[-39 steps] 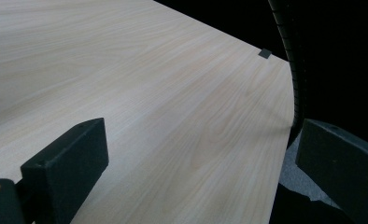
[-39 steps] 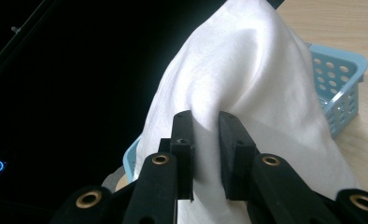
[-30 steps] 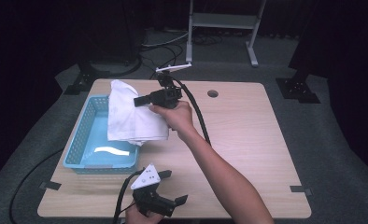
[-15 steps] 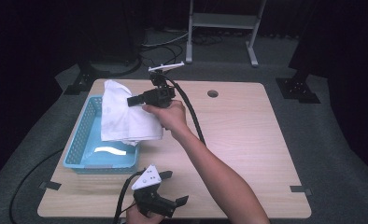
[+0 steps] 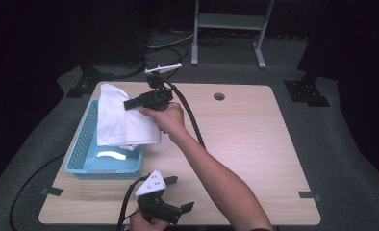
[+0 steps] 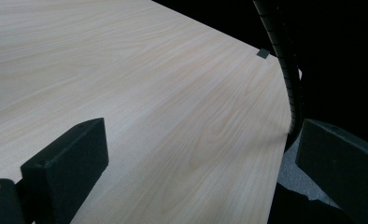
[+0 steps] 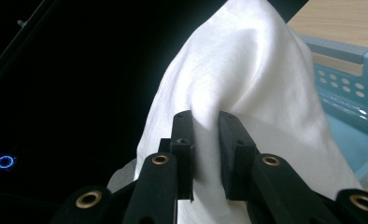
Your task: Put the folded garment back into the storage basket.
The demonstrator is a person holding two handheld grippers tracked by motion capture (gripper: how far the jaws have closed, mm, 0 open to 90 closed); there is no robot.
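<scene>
A white cloth [image 5: 122, 120] hangs over the blue perforated basket [image 5: 82, 154] at the table's left. My right gripper [image 5: 130, 104] is shut on a fold near the cloth's top and holds it up above the basket. In the right gripper view the two black jaws pinch the white cloth [image 7: 247, 84] at my right gripper [image 7: 205, 126], with the basket [image 7: 355, 88] to the right. My left gripper [image 5: 175, 195] rests at the table's front edge, held by a hand. In the left gripper view my left gripper [image 6: 198, 154] stands open over bare wood.
The wooden table [image 5: 255, 144] has a round cable hole [image 5: 219, 96] near its back edge. A black cable [image 5: 190, 120] trails from the right gripper along the forearm. Something pale lies in the basket's bottom [image 5: 108, 155]. A metal stand [image 5: 226, 29] is behind the table.
My right gripper has carried the cloth a little to the left, farther over the basket. The left gripper has stayed put.
</scene>
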